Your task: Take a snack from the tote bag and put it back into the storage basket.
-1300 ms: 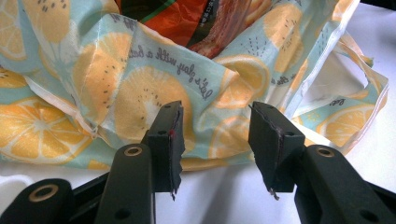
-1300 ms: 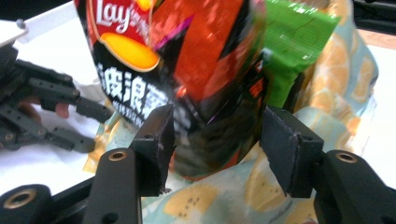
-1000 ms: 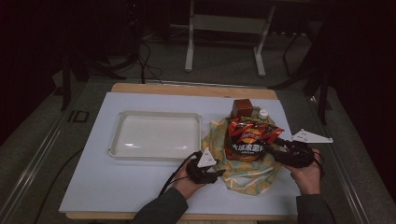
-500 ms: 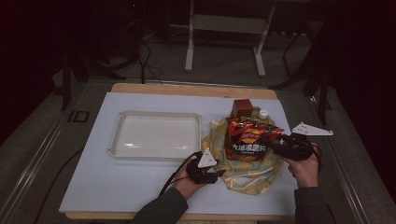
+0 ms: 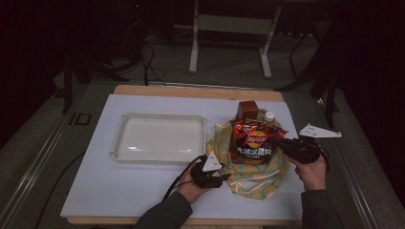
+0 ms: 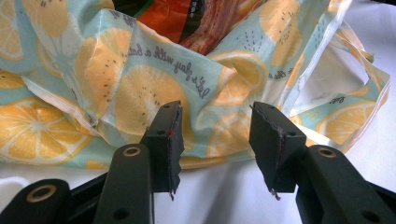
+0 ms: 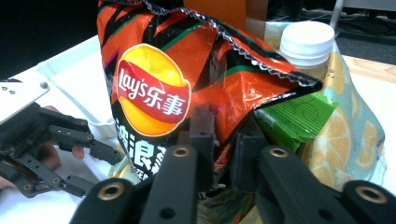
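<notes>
An orange Lay's chip bag (image 5: pixel 255 140) stands upright in a lemon-print cloth bag (image 5: pixel 258 179) on the white table cover. My right gripper (image 5: pixel 277 142) comes in from the right. Its jaws have just been closing, and in the right gripper view the right gripper (image 7: pixel 222 135) is shut on the lower right edge of the chip bag (image 7: pixel 154 93). My left gripper (image 5: pixel 224 177) rests at the cloth bag's near left edge. In the left gripper view the left gripper (image 6: pixel 215 135) is open, its pads just short of the lemon-print cloth (image 6: pixel 140 88).
A white-capped bottle (image 7: pixel 306 44), a green packet (image 7: pixel 294 119) and a brown carton (image 5: pixel 247 109) also sit in the cloth bag. A shallow white tray (image 5: pixel 160 157) lies to the left. Bare white cover lies in front of the tray.
The right gripper has edged in toward the chip bag and closed on its edge. The left hand and gripper have not moved.
</notes>
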`<move>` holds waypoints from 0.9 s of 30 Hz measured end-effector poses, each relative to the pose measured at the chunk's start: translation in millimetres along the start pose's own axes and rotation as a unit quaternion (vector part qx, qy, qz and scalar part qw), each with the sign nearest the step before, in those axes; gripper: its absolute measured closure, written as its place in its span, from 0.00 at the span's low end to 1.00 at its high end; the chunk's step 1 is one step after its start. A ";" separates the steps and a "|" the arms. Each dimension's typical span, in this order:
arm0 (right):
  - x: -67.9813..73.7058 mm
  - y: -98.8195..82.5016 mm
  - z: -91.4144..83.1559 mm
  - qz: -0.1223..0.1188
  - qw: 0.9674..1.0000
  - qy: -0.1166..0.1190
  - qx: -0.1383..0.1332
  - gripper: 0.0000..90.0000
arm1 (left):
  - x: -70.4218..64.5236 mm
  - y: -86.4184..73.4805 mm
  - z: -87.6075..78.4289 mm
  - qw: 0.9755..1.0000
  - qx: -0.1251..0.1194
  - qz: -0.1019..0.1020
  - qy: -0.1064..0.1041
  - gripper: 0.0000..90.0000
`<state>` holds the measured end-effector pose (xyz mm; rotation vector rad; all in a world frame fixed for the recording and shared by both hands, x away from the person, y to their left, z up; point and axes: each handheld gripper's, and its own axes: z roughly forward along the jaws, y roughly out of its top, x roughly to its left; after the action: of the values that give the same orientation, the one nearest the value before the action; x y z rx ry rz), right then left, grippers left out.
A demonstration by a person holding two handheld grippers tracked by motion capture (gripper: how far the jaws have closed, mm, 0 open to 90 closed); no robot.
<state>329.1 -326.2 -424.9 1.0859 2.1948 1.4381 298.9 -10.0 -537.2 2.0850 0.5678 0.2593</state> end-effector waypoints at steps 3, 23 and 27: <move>1.5 1.1 -0.7 0.001 1.000 -0.001 -0.002 0.99 | 0.0 0.0 0.1 1.000 0.001 0.000 0.000 0.60; 12.8 22.9 -22.8 0.006 0.999 0.012 -0.043 1.00 | -0.4 0.3 0.6 1.000 0.004 0.002 0.001 0.60; 12.2 26.3 -29.1 0.009 0.998 0.012 -0.055 1.00 | -0.7 0.4 0.9 1.000 0.005 0.003 0.001 0.60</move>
<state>314.5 -330.7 -386.7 1.0586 2.1003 1.5662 298.8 -11.3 -537.3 2.0966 0.5658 0.2627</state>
